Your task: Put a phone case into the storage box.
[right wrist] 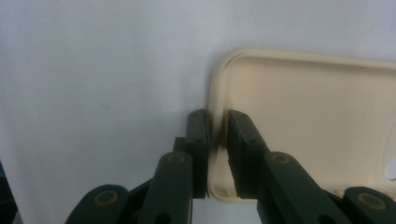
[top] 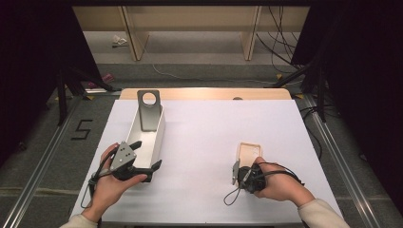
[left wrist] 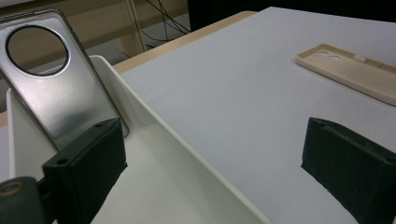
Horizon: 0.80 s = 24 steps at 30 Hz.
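- Case (top: pixel 249 153), beige and hollow side up, lies flat on my white worktop (top: pixel 209 142), on its right half and near the front edge.
- My right claw (right wrist: pixel 217 140) straddles the case's side wall close to a rounded corner: one jaw sits outside the rim, the other inside the hollow.
- Both jaws stand nearly together with the thin wall between them, and in the right gripper view the pads look pressed on it, so I read this claw as clamped on the case.
- From the high view I see my right hand (top: pixel 280 183) just behind the case, with the claw (top: pixel 242 173) pointing forward at the case's near end.
- My left claw (left wrist: pixel 210 172) stands wide apart, with nothing gripped.
- One jaw hangs inside a white tray (top: pixel 157 137); the other is outside it, over bare worktop, so the tray's long wall (left wrist: pixel 187 149) runs between them without touching either pad, as far as I can tell.
- A grey metal plate (left wrist: pixel 56 88) with a round hole near its top leans upright against the tray's far end.
- The tray sits on the left half of the worktop, well apart from the case (left wrist: pixel 350 70).
- My left hand (top: pixel 111 183) is at the tray's near end.
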### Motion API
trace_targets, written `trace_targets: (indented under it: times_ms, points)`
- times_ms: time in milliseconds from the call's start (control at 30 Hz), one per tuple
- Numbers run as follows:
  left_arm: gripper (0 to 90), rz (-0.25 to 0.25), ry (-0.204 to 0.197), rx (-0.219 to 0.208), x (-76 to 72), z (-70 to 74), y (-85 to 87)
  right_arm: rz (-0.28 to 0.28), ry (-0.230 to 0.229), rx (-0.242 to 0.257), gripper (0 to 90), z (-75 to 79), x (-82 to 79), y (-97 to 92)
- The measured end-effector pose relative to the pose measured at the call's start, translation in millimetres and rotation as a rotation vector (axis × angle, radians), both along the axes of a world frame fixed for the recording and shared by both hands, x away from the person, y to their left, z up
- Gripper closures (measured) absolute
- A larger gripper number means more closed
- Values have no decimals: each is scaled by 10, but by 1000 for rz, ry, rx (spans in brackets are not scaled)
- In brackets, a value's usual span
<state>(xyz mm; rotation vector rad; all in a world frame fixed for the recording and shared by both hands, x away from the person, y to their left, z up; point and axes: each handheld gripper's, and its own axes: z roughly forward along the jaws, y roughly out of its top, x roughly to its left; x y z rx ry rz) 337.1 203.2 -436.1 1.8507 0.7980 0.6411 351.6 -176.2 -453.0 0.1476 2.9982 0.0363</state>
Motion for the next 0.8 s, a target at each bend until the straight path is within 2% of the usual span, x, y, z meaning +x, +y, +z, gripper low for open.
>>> trace_targets:
  times_ms: [267,600,800]
  points:
    - [59,-1,0,0,-1,1,-1,3,16,19,856,-1,6,-7]
    - [61,0,-3,-2,-2,5,3,0,20,18,867,12,4,-16]
    - [64,0,-2,-5,-2,7,5,-31,38,62,869,25,26,-60]
